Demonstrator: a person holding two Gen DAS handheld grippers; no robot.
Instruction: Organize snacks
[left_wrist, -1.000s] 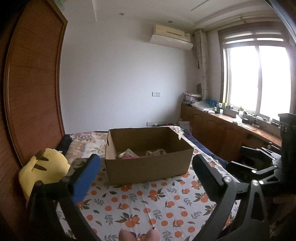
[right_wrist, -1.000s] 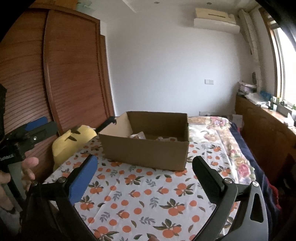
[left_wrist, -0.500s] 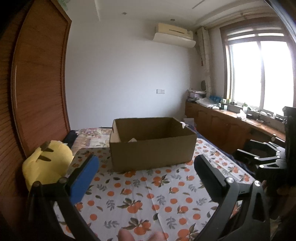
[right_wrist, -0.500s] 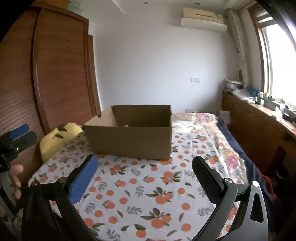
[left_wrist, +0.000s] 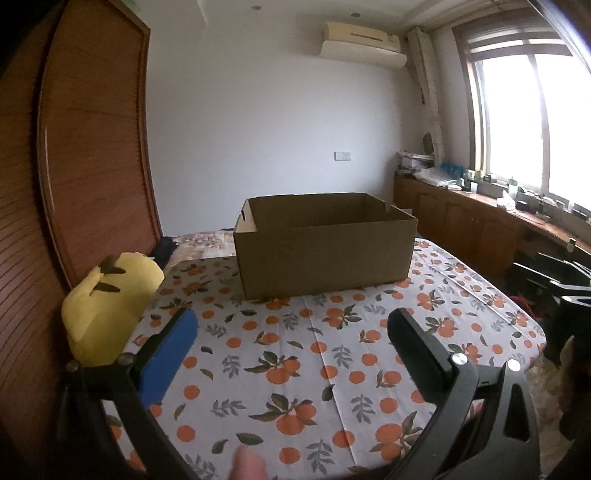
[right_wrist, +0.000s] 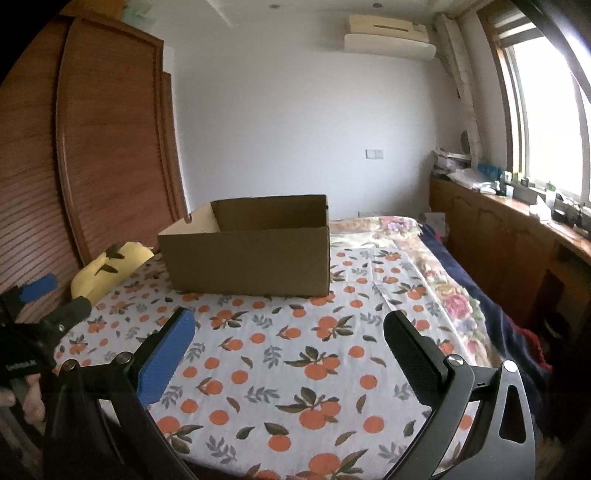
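An open brown cardboard box (left_wrist: 325, 254) stands on the orange-print bedspread (left_wrist: 295, 354), far from both grippers; it also shows in the right wrist view (right_wrist: 251, 258). Its inside is hidden from this low angle, so no snacks are visible. My left gripper (left_wrist: 291, 325) is open and empty, low over the near part of the bedspread. My right gripper (right_wrist: 288, 325) is open and empty, also low over the near part of the bedspread (right_wrist: 295, 350). The left gripper shows at the left edge of the right wrist view (right_wrist: 55, 297).
A yellow plush pillow (left_wrist: 107, 299) lies at the bed's left edge against a wooden wardrobe (left_wrist: 85, 166). A wooden counter (left_wrist: 480, 221) with clutter runs under the window on the right. A black folding stand (left_wrist: 550, 273) is beside the bed.
Both grippers have pulled back and dropped lower. The box now looks farther off and the snacks inside it are no longer visible.
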